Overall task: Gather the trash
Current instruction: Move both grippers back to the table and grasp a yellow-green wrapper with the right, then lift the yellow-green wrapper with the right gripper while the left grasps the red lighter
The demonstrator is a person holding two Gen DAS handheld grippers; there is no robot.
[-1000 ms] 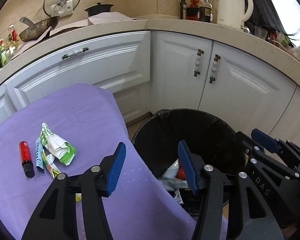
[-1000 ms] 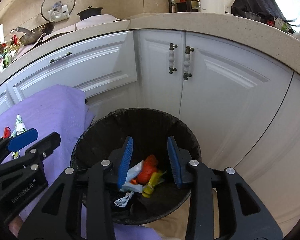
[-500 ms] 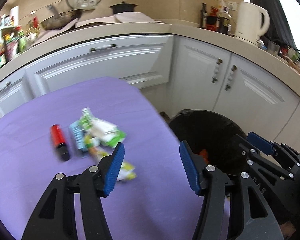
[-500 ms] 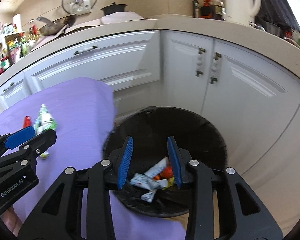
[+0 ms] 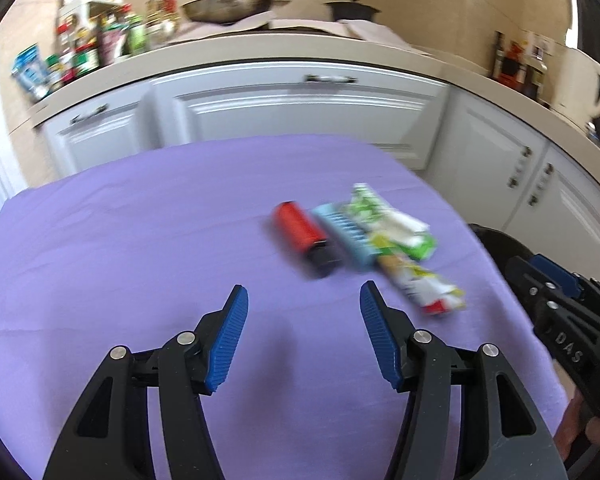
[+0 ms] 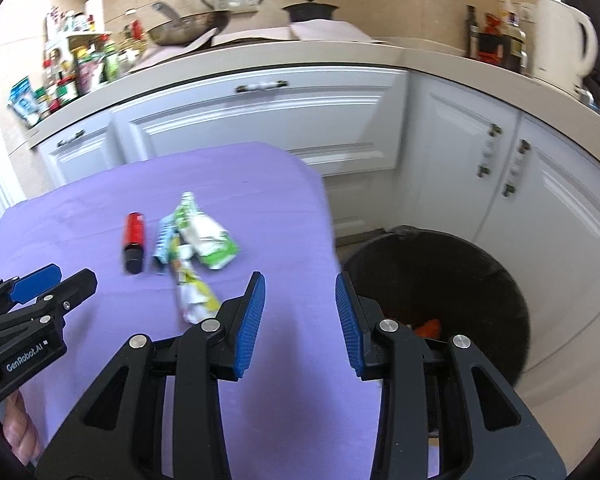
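Over the purple-cloth tabletop (image 5: 140, 240), the left gripper (image 5: 303, 332) hovers with jaws apart, empty. At its 1 o'clock lie a red-and-black cylindrical tube (image 5: 303, 234), a light-blue packet (image 5: 346, 236) and crumpled green-white wrappers (image 5: 396, 228). The right gripper (image 6: 299, 316) is spread too, empty; the black lined trash bin (image 6: 460, 264) sits at its 2 o'clock.

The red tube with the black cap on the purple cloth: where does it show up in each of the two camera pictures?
Left wrist view: the red tube with the black cap lies right of centre, ahead of the open left tool.
Right wrist view: the same tube lies left of centre, on the purple cloth.
Shared landmark: the light blue ribbed wrapper beside the tube, on its right in both pictures.
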